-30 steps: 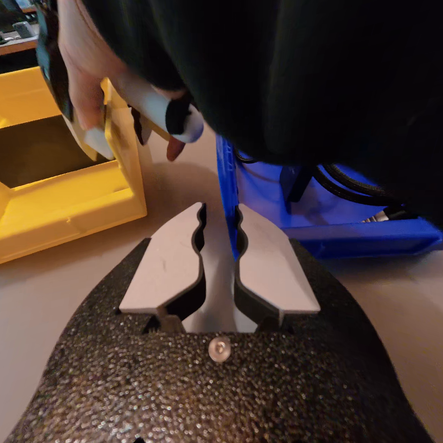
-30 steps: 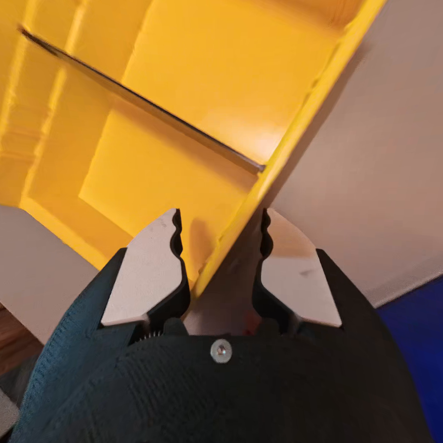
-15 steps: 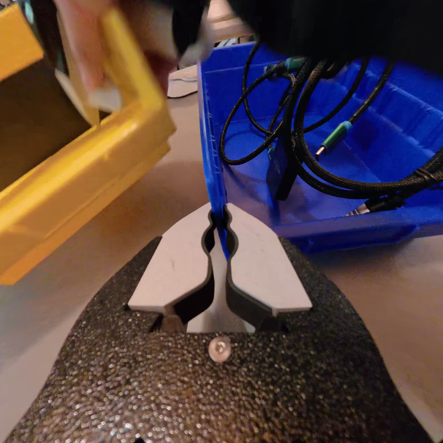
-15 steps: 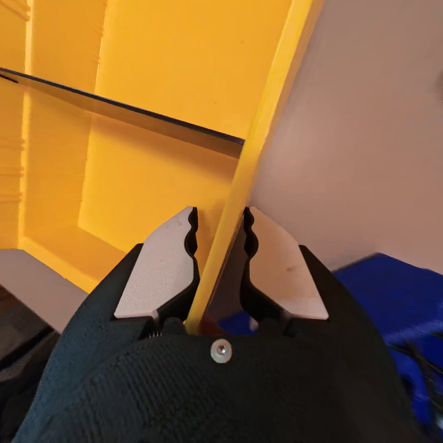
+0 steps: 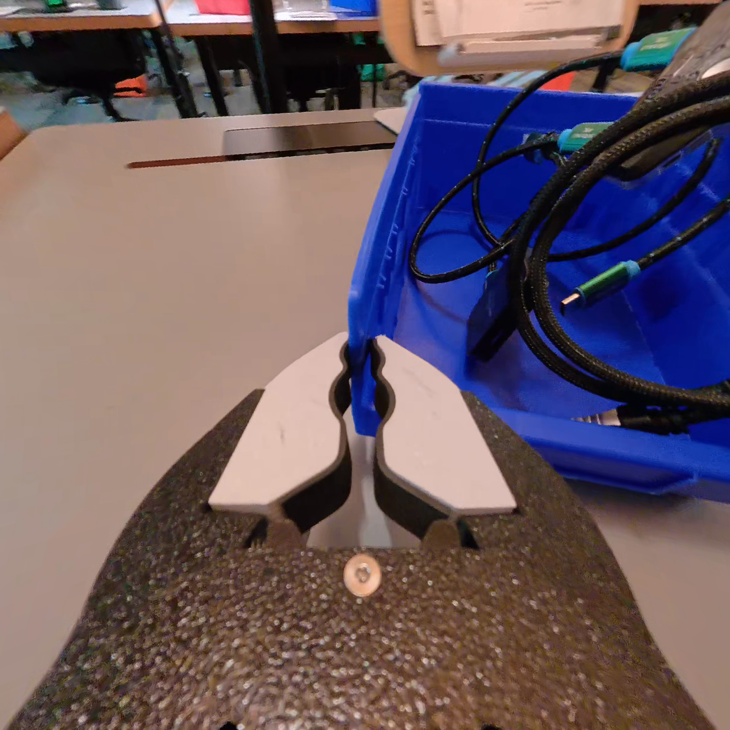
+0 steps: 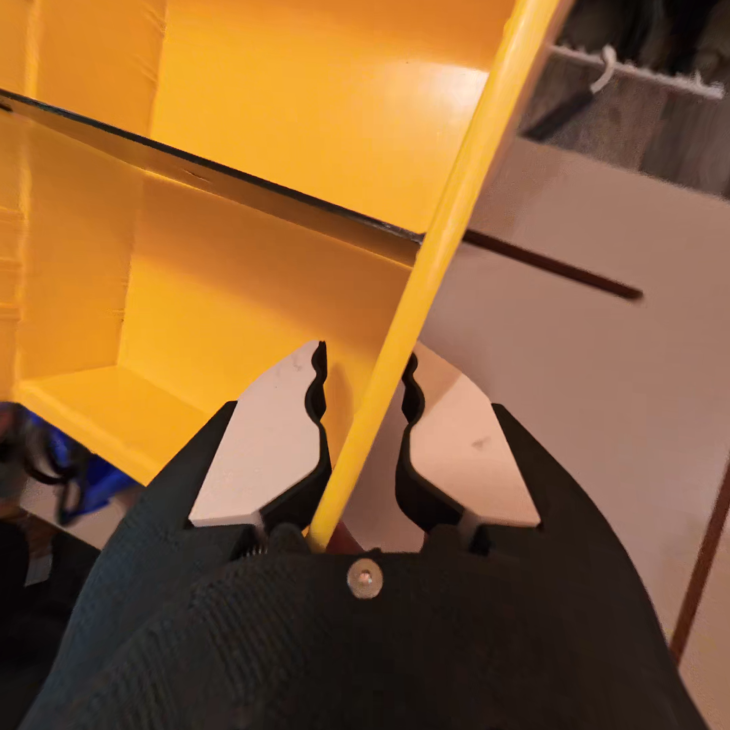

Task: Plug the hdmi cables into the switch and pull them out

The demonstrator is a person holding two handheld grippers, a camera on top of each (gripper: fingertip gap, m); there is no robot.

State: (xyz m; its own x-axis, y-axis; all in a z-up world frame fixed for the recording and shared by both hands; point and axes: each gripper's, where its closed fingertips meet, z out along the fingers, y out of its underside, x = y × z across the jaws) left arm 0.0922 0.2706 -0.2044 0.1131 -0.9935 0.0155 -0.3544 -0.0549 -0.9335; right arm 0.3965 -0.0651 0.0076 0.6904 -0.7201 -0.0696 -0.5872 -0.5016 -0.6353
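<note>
Setup step, not plugging yet: both tools are handling bins. L gripper point(image 5: 360, 347), grey fingers w/ black wavy pads, is pinching the corner wall of the blue plastic bin point(image 5: 395, 221); pads are pressing on either side of the rim, so jaws are nearly together with only the wall between. R gripper point(image 6: 365, 351) is straddling the thin side wall of the yellow plastic bin w/ a dark divider point(image 6: 466, 189); the wall is touching the left pad, but a gap shows at the right pad, so jaws read as partly spread, not clamping. The yellow bin looks tilted or lifted, though I can't tell for sure. Task items are sitting inside the blue bin: thick black braided cables point(image 5: 553, 316) are looping along the right side, thinner black leads w/ green-sleeved plugs point(image 5: 604, 282) are lying among them, and a small dark flat box, prob. the switch point(image 5: 491, 312), is leaning on edge near the bin's middle. Its long axis is running steeply up-down in the L wrist view, lower end on the bin floor, top tipped toward the far side; which face carries ports I can't tell. The green plug is pointing down-left, metal tip toward the box. Judgement: next move calls for parking both bins on the beige tabletop point(image 5: 177, 276), releasing the walls, then reaching into the blue bin for the switch and one HDMI end; tangled loops could drag along.
</note>
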